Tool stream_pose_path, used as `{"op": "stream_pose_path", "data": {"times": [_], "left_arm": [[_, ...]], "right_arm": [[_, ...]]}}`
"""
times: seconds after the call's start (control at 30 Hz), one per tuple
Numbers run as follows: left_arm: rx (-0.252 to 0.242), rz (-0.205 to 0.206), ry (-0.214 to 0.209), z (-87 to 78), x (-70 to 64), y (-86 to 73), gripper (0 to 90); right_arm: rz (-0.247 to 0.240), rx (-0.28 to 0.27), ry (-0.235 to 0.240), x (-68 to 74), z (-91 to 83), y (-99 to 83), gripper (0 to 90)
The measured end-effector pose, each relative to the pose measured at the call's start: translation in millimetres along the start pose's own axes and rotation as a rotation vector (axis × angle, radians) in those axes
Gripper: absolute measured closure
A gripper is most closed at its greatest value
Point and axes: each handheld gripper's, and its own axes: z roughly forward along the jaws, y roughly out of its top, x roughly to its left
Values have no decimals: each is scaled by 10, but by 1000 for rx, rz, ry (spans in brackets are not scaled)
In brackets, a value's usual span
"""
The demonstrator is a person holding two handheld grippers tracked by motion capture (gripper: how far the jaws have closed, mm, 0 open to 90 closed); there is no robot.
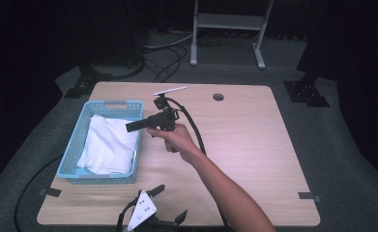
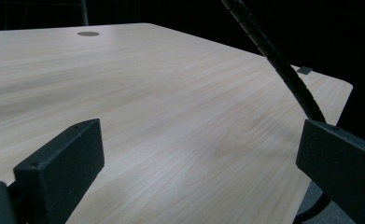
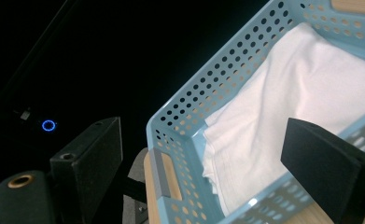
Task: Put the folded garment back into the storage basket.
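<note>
High view shows my right gripper (image 1: 134, 125) hovering at the near-side rim of the blue basket (image 1: 75, 145), jaws spread and empty, white cloth (image 1: 108, 145) folded inside just left of them, left gripper (image 1: 163, 203) spread, farther off.

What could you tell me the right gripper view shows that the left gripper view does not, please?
The right gripper view looks past its open jaws at the blue perforated basket with folded white cloth inside, plus a glowing blue ring light in the dark. The left gripper view has bare wooden table, its cable hole and a ribbed black cable. Both share open black jaws holding nothing.
</note>
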Motion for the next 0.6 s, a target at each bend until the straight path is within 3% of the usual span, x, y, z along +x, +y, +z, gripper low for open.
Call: {"op": "stream_pose_path", "data": {"times": [0.6], "left_arm": [[7, 10, 10, 1, -15, -16, 6]], "right_arm": [[-20, -10, -33, 20, -398, -77, 121]]}}
